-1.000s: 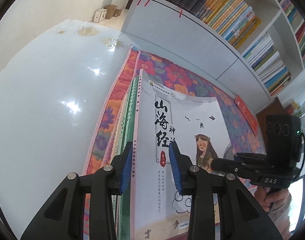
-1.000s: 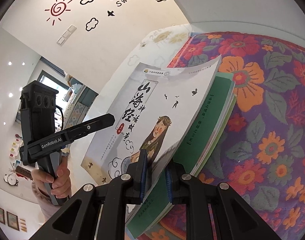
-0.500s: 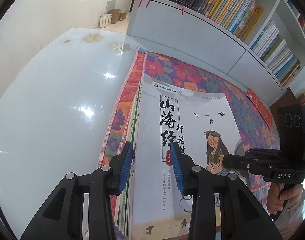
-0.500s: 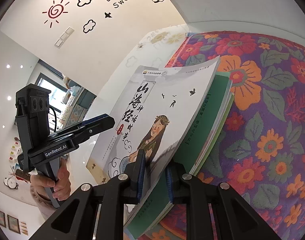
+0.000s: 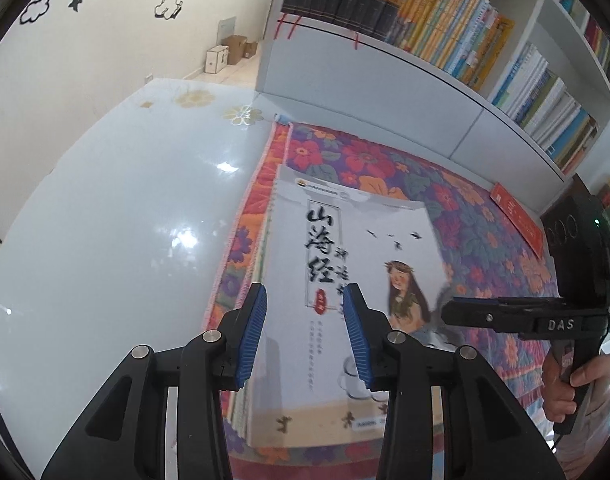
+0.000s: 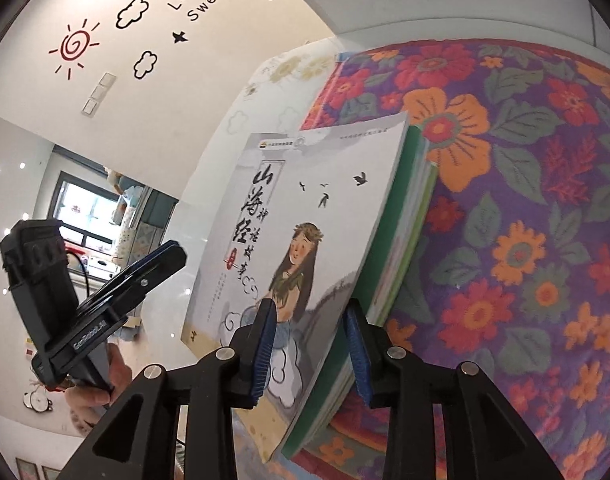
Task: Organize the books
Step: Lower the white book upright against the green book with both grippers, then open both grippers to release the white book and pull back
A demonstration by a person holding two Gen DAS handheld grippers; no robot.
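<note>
- Far left: glossy white table (image 5: 105,220), bare on that side, with the floral mat (image 5: 465,208) covering its right part.
- left gripper (image 5: 304,336) hovers over the near-left, spine-side edge of the book stack (image 5: 357,248). Its jaws have just been opening and now stand apart, with the edge below the gap but the pads not pressing.
- The stack lies flat on the mat, white illustrated cover on top, long axis running away from both grippers toward the bookshelf (image 5: 485,40).
- right gripper (image 6: 309,344) straddles the near-right corner. Its jaws have just been opening too, and the pads look clear of the books.
- Looks like both hands are about equally close, one per side, so I'd guess squaring or re-gripping comes next.
</note>
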